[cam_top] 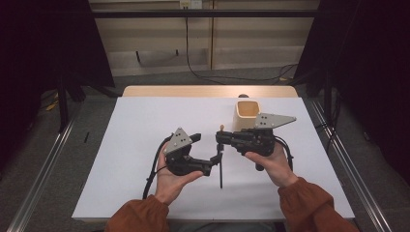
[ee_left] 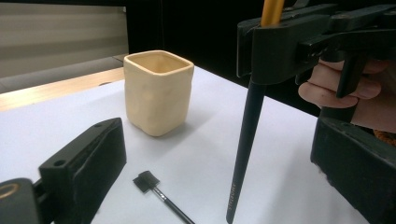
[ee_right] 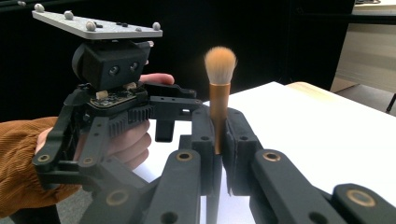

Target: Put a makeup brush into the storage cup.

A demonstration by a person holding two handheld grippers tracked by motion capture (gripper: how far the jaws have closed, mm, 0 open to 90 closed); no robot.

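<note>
Currently R gripper [ee_right: 219, 154] is clenched on makeup brush [ee_right: 219, 88], upright, bristles up, near cup [ee_left: 158, 91]. L gripper [cam_top: 207, 145] stands released beside it. Handover looks done; placing brush in cup remains.

This looks like a lab set up for recording, not a home. A white rectangular worktop [cam_top: 145, 145] with a pale wooden edge stands on grey carpet between two metal floor rails [cam_top: 41, 181]. Black curtains [cam_top: 43, 43] close off both sides, loose black cables [cam_top: 203, 75] trail across the floor, and a wall socket [cam_top: 189, 4] sits on the plain beige back wall.
</note>
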